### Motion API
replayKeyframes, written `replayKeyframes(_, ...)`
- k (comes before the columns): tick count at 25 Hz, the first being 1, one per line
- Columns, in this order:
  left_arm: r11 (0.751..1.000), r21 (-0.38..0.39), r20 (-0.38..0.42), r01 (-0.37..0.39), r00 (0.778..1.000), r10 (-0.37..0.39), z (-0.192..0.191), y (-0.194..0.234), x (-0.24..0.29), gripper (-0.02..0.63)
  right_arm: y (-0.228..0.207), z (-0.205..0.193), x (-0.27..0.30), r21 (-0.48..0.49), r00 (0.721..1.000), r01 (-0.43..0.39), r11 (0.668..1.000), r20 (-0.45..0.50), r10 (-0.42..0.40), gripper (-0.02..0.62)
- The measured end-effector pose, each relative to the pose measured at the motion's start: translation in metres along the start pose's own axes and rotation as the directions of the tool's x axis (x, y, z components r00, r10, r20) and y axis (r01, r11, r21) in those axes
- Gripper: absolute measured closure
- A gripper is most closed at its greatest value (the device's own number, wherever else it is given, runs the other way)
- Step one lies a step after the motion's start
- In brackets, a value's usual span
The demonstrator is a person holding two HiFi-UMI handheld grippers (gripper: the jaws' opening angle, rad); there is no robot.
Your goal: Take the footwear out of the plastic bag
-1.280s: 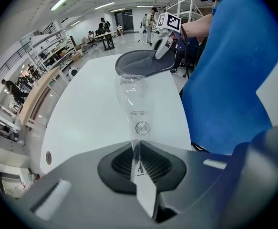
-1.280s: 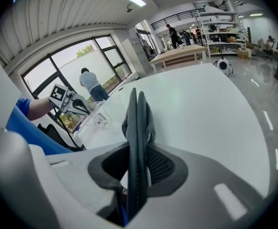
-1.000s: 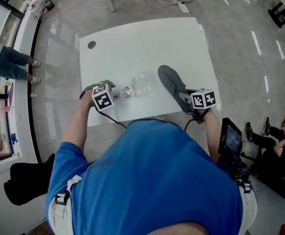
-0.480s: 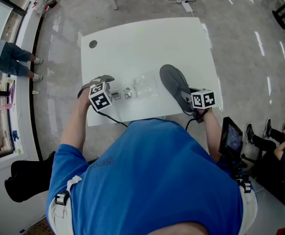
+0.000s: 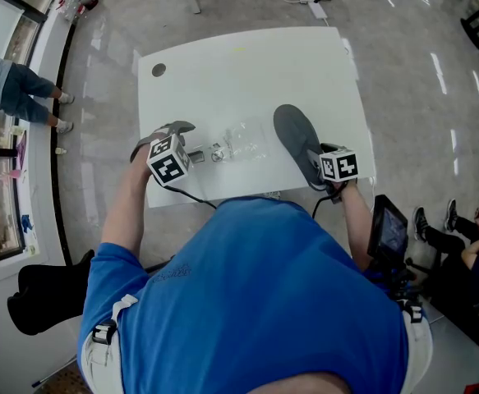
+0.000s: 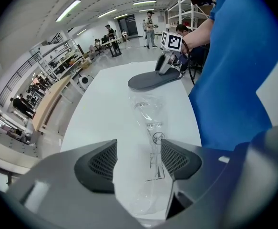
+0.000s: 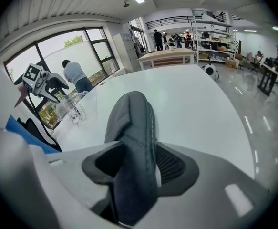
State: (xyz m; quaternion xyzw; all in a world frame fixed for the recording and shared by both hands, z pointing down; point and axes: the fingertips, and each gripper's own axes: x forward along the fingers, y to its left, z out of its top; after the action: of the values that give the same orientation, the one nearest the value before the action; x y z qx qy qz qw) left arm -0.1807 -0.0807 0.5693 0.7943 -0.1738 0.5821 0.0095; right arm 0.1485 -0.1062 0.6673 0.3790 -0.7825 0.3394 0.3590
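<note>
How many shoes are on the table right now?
1: the grey shoe lies on the right side of the table, outside the clear bag. The bag looks empty, so none seems hidden.

The left claw point(image 6: 138, 159) points down at a white worktop point(image 6: 105, 104). Its jaws stand apart and have just been opening. A clear, empty plastic bag point(image 6: 150, 128) lies flat on the worktop and runs between the jaws, closer to the right-hand pad; neither pad presses on it. Small printed symbols show on the bag. Beyond its far end, apart from it, a dark grey shoe point(image 6: 153, 79) lies on the worktop. The right claw point(image 6: 164, 69), with its marker cube point(image 6: 171, 40), stands at the shoe's near-side end. A blue shirt point(image 6: 234, 70) fills the right side. Shelves point(image 6: 65, 51) and standing people point(image 6: 150, 20) show far behind.
</note>
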Motion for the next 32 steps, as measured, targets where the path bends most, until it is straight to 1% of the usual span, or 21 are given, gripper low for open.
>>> replayKeyframes(5,1.0,-0.008,0.018,-0.021,1.0,0.021,0.004,0.0,0.003,0.31,-0.004,0.005,-0.002,-0.027,0.999,0.013,1.0,0.03,-0.012,0.394)
replayKeyframes(9,0.999,-0.017,0.041,-0.036,0.998,0.037,0.007,0.001,0.005,0.318,-0.004,0.007,-0.003,-0.035,0.998,0.003,0.999,0.062,-0.001,0.394)
replayKeyframes(12,0.998,-0.021,0.064,-0.059,0.996,0.06,0.011,0.003,0.005,0.339,-0.006,0.015,-0.011,-0.082,0.995,0.054,0.995,0.09,-0.046,0.394)
replayKeyframes(15,0.995,-0.031,0.097,-0.097,0.99,0.099,0.018,0.006,0.003,0.367,-0.004,0.029,-0.019,-0.156,0.986,0.109,0.982,0.145,-0.086,0.394)
replayKeyframes(17,0.991,-0.042,0.127,-0.129,0.983,0.133,0.025,0.007,0.002,0.388,-0.003,0.04,-0.027,-0.208,0.973,0.159,0.965,0.2,-0.117,0.394)
replayKeyframes(19,0.985,-0.052,0.159,-0.162,0.973,0.168,0.033,0.005,0.003,0.418,-0.003,0.048,-0.036,-0.25,0.952,0.217,0.944,0.267,-0.148,0.396)
replayKeyframes(21,0.979,-0.061,0.191,-0.194,0.96,0.203,0.04,0.002,0.001,0.447,0.001,0.054,-0.046,-0.277,0.927,0.267,0.923,0.334,-0.168,0.394)
replayKeyframes(24,0.964,-0.087,0.25,-0.25,0.931,0.264,0.038,-0.008,-0.017,0.494,0.031,0.057,-0.07,-0.289,0.896,0.316,0.904,0.403,-0.184,0.396)
replayKeyframes(27,0.945,-0.127,0.313,-0.303,0.891,0.328,0.032,-0.02,-0.04,0.56,0.065,0.053,-0.092,-0.287,0.871,0.352,0.891,0.448,-0.2,0.399)
replayKeyframes(29,0.933,-0.154,0.353,-0.324,0.864,0.358,0.034,-0.028,-0.047,0.586,0.079,0.049,-0.101,-0.285,0.86,0.364,0.886,0.467,-0.203,0.405)
replayKeyframes(30,0.928,-0.17,0.373,-0.331,0.85,0.371,0.036,-0.031,-0.049,0.598,0.084,0.047,-0.106,-0.284,0.856,0.367,0.886,0.475,-0.202,0.407)
replayKeyframes(32,0.919,-0.208,0.414,-0.334,0.821,0.393,0.043,-0.04,-0.051,0.598,0.096,0.044,-0.115,-0.283,0.847,0.37,0.885,0.494,-0.197,0.419)
